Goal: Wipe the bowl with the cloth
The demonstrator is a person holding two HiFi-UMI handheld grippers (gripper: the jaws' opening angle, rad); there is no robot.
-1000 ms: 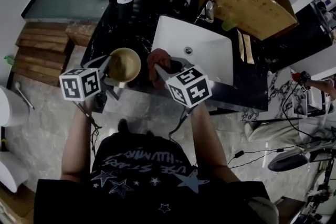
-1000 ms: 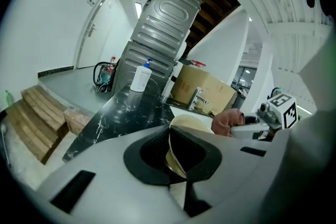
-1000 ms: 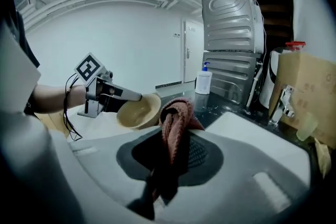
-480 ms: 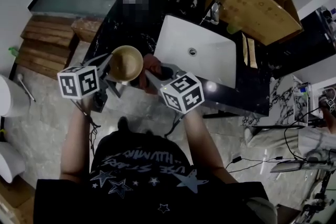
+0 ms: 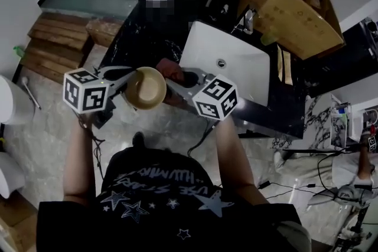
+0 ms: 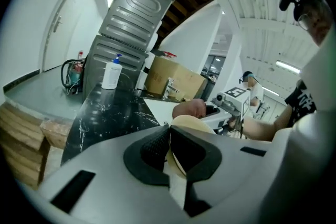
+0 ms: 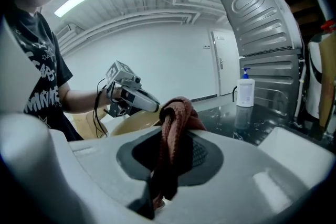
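Note:
A tan bowl hangs over the front edge of the black counter, and my left gripper is shut on its left rim. In the left gripper view the bowl's rim sits pinched between the black pads. My right gripper is shut on a reddish-brown cloth, which is bunched right beside the bowl's right rim. The right gripper view shows the cloth draped over the jaws, with the bowl and the left gripper just behind it.
A white sink is set into the counter to the right of the cloth. A large cardboard box stands behind it. A soap bottle stands at the counter's far end. Wooden pallets lie on the floor at left.
The bowl has come toward me and slightly right in the left gripper. The right gripper has carried the cloth closer to the bowl's rim.

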